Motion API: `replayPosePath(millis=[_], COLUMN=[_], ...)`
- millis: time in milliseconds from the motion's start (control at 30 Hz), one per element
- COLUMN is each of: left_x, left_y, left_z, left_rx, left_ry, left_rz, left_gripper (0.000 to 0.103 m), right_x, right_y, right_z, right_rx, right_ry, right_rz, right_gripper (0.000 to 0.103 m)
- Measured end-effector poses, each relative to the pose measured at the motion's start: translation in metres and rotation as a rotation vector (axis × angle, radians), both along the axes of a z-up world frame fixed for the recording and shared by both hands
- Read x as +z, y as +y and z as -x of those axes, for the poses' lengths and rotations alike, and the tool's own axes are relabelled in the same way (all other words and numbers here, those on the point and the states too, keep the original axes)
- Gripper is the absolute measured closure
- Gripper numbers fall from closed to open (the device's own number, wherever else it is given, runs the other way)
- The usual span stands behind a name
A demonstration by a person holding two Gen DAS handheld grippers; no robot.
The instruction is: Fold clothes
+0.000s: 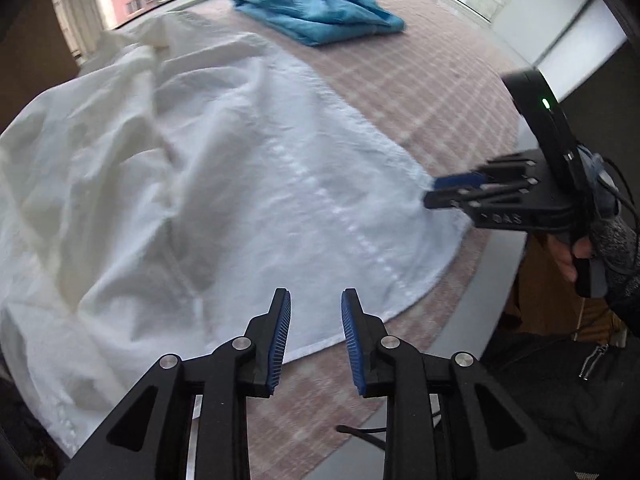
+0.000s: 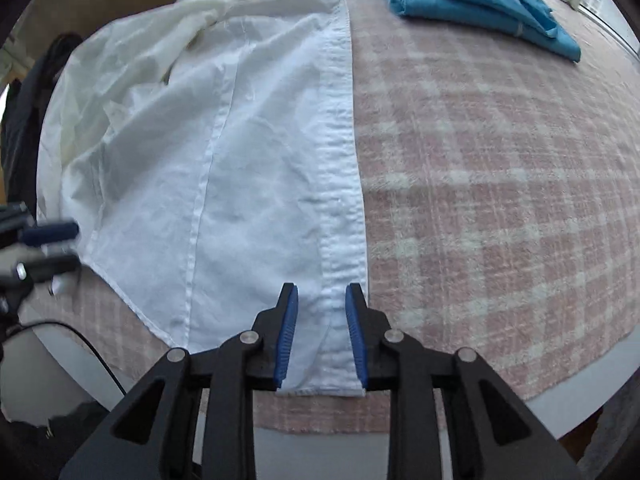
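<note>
A white shirt (image 1: 192, 184) lies spread and wrinkled on a pink plaid cloth (image 1: 420, 80). My left gripper (image 1: 316, 294) hovers open over the shirt's near hem, with nothing pinched between its blue pads. My right gripper (image 2: 322, 288) stands open astride the bottom end of the shirt's button placket (image 2: 340, 200); the cloth lies flat between the pads. In the left wrist view the right gripper (image 1: 436, 190) sits at the shirt's right corner. In the right wrist view the left gripper (image 2: 60, 250) shows at the far left by the shirt (image 2: 208, 140) hem.
A folded blue garment (image 1: 320, 12) (image 2: 476, 0) rests at the far side of the plaid cloth (image 2: 500, 180). The grey table edge (image 1: 500, 272) runs close on the near side. A person's hand (image 1: 568, 256) holds the right gripper. Windows stand beyond the table.
</note>
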State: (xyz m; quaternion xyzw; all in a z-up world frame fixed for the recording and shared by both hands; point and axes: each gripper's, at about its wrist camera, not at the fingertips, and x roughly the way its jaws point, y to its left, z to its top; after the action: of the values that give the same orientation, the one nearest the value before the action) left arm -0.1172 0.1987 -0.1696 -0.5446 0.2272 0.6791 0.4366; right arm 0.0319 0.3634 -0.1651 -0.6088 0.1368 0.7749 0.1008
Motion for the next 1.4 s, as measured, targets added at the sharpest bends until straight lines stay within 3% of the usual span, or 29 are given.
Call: replayPosePath(millis=[100,167,200,233,300,467,600,700,867,1033,1133,1200,1233,1267,1333,1400], left_x=[0.016,0.024,0.027,0.03,0.029,0.02,0.017,0.01,-0.004,-0.021,-0.029,-0.036,-0.037,-0.036,-0.028,-0.012], left_y=[-0.049,-0.076,-0.087,-0.098,-0.107,-0.112,-0.126,-0.145,-0.155,-0.129,-0.111,-0.105,-0.109,-0.114,-0.128,-0.142], left_z=[0.022,0.033,0.038,0.043,0.051,0.066,0.065,0.057,0.032,0.025,0.032,0.037,0.041,0.046,0.051,0.053], left_rx=[0.16,0.25,0.289,0.328,0.384,0.477,0.51,0.532,0.546,0.518,0.522,0.519,0.528,0.536,0.562,0.581], left_ry=[0.052,0.093,0.099,0.106,0.12,0.141,0.121,0.086,0.017,0.0,0.071,0.137,0.122,0.089,0.061,0.084], left_rz=[-0.014,-0.003,-0.003,-0.002,0.008,0.032,0.014,0.023,0.033,0.054,0.125,0.192,0.184,0.155,0.11,0.091], left_gripper=[0.077,0.068,0.065,0.063,0.062,0.061,0.06,0.06,0.06,0.059,0.059,0.063,0.076,0.101,0.102,0.102], right_x=[0.028,0.055,0.068,0.08,0.101,0.122,0.122,0.11,0.079,0.072,0.081,0.089,0.094,0.099,0.11,0.118], right_y=[0.004,-0.008,-0.015,-0.023,-0.04,-0.075,-0.109,-0.14,-0.184,-0.181,-0.166,-0.154,-0.149,-0.145,-0.137,-0.125], right_z=[0.011,0.041,0.057,0.075,0.114,0.215,0.282,0.313,0.329,0.332,0.335,0.338,0.34,0.342,0.349,0.36], right_rx=[0.01,0.091,0.138,0.187,0.285,0.427,0.507,0.545,0.634,0.61,0.577,0.55,0.539,0.533,0.535,0.526], right_ry=[0.039,0.072,0.083,0.098,0.136,0.121,0.049,-0.002,-0.058,-0.068,-0.066,-0.063,-0.057,-0.049,-0.025,-0.009], right_rz=[0.077,0.065,0.044,0.025,-0.006,0.0,0.111,0.133,0.016,-0.044,-0.043,-0.029,-0.029,-0.035,-0.065,-0.103], right_gripper=[0.078,0.078,0.075,0.065,0.052,0.05,0.05,0.05,0.05,0.05,0.05,0.05,0.05,0.05,0.05,0.05])
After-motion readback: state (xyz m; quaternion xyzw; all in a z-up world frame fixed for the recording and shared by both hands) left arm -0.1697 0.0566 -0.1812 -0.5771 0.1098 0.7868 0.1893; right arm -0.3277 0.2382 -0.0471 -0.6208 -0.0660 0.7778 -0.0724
